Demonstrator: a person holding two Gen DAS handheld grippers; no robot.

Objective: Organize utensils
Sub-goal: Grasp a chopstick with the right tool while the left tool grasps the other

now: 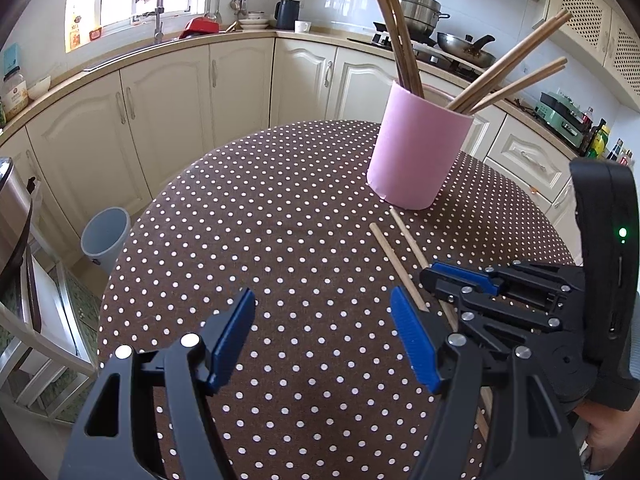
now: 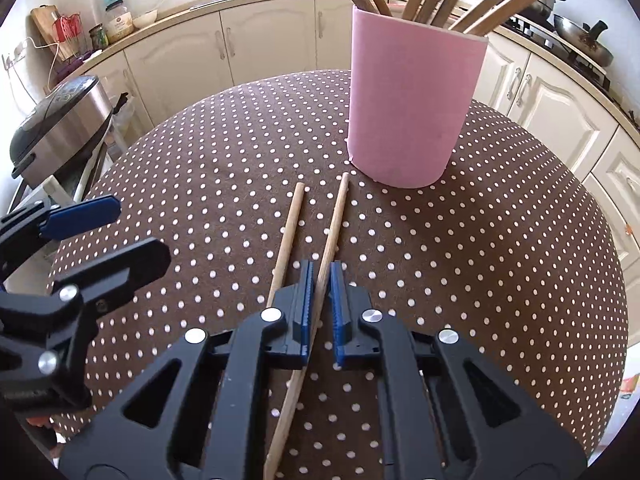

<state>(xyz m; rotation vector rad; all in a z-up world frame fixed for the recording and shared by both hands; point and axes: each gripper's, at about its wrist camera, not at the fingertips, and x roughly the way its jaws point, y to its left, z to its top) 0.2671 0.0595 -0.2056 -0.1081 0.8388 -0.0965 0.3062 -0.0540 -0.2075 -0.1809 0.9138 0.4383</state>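
Observation:
A pink cup (image 1: 416, 148) holding several wooden chopsticks stands on the round polka-dot table (image 1: 260, 220); it also shows in the right wrist view (image 2: 412, 100). Two loose chopsticks lie on the cloth in front of it (image 1: 394, 260). In the right wrist view my right gripper (image 2: 320, 300) has its blue pads nearly closed around the right-hand chopstick (image 2: 334, 224); the other chopstick (image 2: 288, 232) lies just left of the pads. My left gripper (image 1: 324, 320) is open and empty above the cloth, left of the right gripper (image 1: 460, 280).
A grey bin (image 1: 105, 240) stands on the floor left of the table. A rice cooker (image 2: 60, 120) sits on a rack at the left. Cream cabinets and a stove with a wok (image 1: 466, 46) ring the back.

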